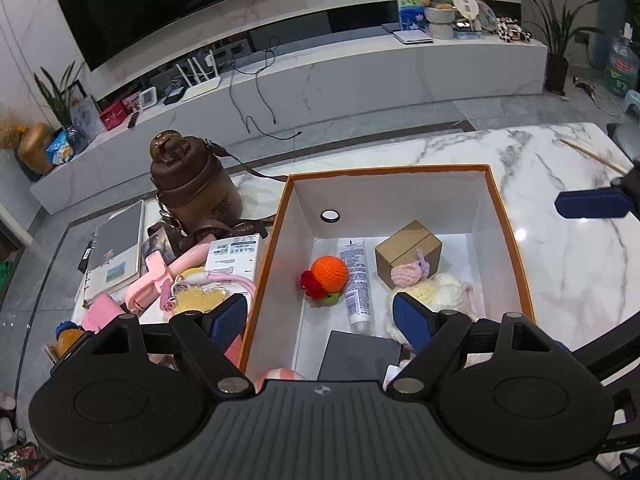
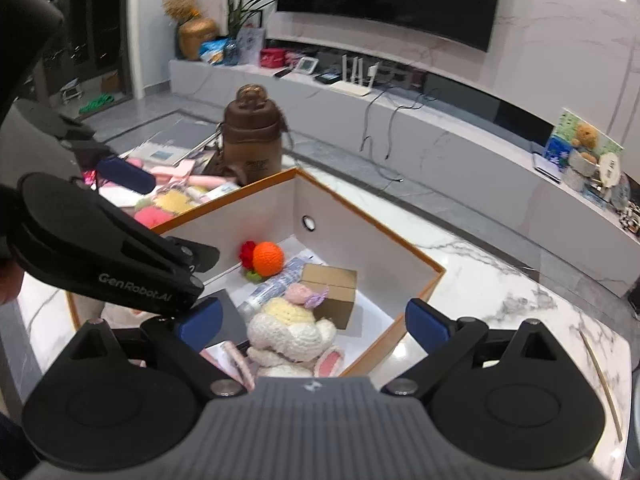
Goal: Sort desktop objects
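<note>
a: left wrist view. left tool (image 1: 322, 322) hangs over the orange-rimmed box (image 1: 384, 169), fingers spread, holding nothing. why there?

b: likely between drops. the orange ball (image 1: 329, 273), tube (image 1: 355, 280) and cardboard box (image 1: 408, 255) lie inside; unsorted clutter and the brown bottle (image 1: 194, 178) wait toward the counter's left edge.

a: right wrist view?

b: right tool (image 2: 314, 320) also spread and empty, above the knitted bunny (image 2: 290, 336) in the box's near corner.

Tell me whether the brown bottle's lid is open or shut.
Shut. The brown insulated bottle stands upright on the marble table, its domed lid seated flat on top in both views.
</note>
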`<action>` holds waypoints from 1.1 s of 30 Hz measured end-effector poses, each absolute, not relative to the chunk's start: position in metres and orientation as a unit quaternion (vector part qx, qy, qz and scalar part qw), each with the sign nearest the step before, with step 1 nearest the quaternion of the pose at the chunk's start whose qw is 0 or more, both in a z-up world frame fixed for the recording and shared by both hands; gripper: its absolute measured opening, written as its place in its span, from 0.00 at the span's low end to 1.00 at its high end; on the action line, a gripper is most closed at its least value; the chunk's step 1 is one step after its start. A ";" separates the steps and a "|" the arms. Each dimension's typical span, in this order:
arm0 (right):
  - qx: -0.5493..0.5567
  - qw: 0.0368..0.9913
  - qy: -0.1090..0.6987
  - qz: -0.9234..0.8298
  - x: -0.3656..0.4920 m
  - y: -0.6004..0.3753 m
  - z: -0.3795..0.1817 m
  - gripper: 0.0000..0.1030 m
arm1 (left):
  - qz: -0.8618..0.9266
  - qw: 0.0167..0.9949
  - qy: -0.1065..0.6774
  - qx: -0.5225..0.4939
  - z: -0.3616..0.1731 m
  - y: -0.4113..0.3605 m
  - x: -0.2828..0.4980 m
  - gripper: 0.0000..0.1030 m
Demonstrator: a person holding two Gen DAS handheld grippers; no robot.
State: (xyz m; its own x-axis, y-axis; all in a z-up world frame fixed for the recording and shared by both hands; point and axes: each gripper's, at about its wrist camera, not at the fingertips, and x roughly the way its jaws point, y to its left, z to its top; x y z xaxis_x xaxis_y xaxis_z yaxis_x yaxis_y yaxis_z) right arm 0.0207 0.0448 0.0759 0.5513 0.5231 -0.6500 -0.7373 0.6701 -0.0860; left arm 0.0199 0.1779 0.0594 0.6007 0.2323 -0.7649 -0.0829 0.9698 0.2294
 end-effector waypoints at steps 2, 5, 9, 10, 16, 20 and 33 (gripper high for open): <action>-0.174 0.866 0.302 0.359 0.021 0.044 0.075 0.95 | 0.096 0.889 0.441 0.082 0.058 0.176 0.021 0.92; -0.175 0.869 0.302 0.352 0.020 0.043 0.073 0.95 | 0.106 0.885 0.447 0.071 0.056 0.175 0.021 0.92; -0.166 0.874 0.301 0.344 0.020 0.040 0.071 0.95 | 0.117 0.886 0.445 0.056 0.054 0.175 0.021 0.92; -0.160 0.877 0.300 0.339 0.021 0.038 0.072 0.95 | 0.122 0.887 0.442 0.043 0.055 0.176 0.020 0.92; -0.134 0.881 0.312 0.331 0.025 0.034 0.068 0.96 | 0.142 0.884 0.445 0.014 0.052 0.177 0.020 0.92; -0.130 0.882 0.318 0.322 0.024 0.035 0.063 0.99 | 0.152 0.878 0.454 0.007 0.048 0.178 0.019 0.92; -0.111 0.885 0.342 0.297 0.023 0.037 0.041 0.99 | 0.192 0.875 0.443 0.015 0.035 0.166 0.009 0.92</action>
